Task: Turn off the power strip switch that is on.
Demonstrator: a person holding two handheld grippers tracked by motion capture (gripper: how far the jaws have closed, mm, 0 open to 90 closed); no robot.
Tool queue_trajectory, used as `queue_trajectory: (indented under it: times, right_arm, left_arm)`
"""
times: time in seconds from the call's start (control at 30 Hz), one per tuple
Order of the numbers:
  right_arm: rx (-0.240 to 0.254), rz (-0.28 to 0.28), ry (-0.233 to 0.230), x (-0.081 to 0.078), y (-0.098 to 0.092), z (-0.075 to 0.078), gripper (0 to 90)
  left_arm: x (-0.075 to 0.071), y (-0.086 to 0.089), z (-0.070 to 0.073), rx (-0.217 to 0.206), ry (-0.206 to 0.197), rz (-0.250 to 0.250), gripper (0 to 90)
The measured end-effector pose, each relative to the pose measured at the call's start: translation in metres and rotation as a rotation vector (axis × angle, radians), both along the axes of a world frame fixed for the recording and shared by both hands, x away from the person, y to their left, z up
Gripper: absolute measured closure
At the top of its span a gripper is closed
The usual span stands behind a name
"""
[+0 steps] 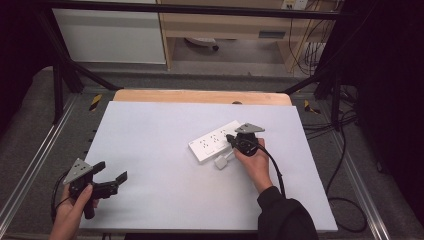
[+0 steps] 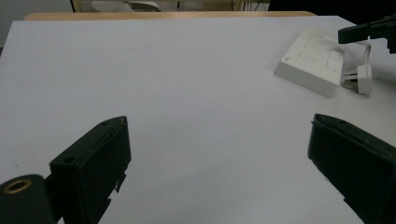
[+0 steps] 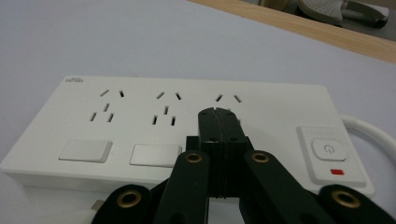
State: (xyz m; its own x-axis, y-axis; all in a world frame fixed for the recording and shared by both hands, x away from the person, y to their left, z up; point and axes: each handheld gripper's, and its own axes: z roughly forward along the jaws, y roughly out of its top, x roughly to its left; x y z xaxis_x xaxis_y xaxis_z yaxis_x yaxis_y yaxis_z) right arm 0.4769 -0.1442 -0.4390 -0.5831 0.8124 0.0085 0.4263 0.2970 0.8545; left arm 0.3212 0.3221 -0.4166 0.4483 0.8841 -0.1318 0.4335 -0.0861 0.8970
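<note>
White power strip lies flat on the pale table, long axis running diagonally in the high view, from its near-left end up to its far-right end, socket face up. Right gripper sits directly over the strip's right half, held by the right hand; in the right gripper view its two black jaws are pressed together with no gap, tips over the third socket group, nothing visibly caught between them; whether the tips touch the strip's face cannot be told. From these jaws, two more socket groups and two blank rectangular covers stretch away to the left, and the power button with a red mark lies just to the right, at the end where a white cable leaves. A small white plug rests on the table just beside the strip's near edge, below the right gripper. Left gripper is well apart, near the table's near-left edge, in the left hand; jaws spread wide, empty, pointing across bare table toward the strip, which sits far ahead and to the right of them
</note>
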Motion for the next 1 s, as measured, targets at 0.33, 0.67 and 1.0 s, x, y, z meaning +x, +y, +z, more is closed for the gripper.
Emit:
queue_trajectory:
  times: [0.33, 0.67, 1.0]
  right_arm:
    - [0.037, -0.049, -0.002, 0.001, -0.008, 0.017, 73.7]
    - [0.031, -0.085, 0.032, 0.003, -0.009, 0.024, 31.2]
    - [0.037, -0.111, 0.060, 0.004, -0.009, 0.034, 9.0]
  left_arm:
    - [0.000, 0.000, 0.000, 0.003, -0.001, 0.000, 5.8]
    - [0.000, 0.000, 0.000, 0.004, 0.003, 0.000, 5.8]
    - [0.000, 0.000, 0.000, 0.004, 0.002, 0.000, 5.8]
